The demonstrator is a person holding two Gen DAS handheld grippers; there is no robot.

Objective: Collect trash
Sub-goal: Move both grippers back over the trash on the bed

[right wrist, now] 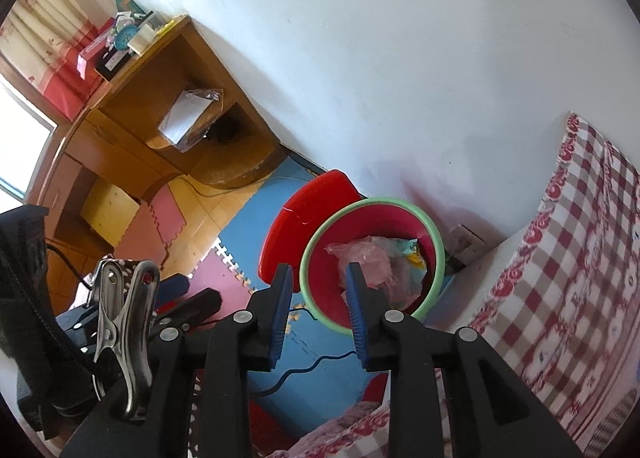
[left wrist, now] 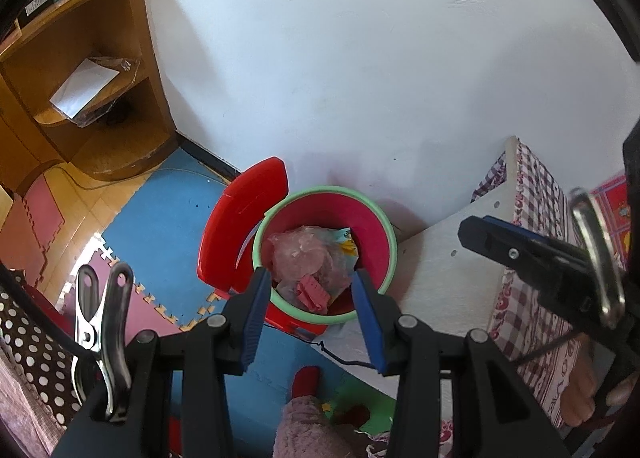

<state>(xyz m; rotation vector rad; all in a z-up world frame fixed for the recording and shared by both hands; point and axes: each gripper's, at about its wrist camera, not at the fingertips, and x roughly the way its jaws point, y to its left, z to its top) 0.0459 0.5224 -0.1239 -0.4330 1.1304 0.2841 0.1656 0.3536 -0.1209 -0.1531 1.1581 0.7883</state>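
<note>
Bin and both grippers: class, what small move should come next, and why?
Probably lift the right gripper away to seek more trash. Its fingers stand apart with nothing between them, the left gripper is empty too, and wrappers already lie in the bin.

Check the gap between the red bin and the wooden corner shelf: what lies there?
In both views: the bin's red lid leaning beside it, then blue foam mat and bare wood floor up to the shelf.
</note>
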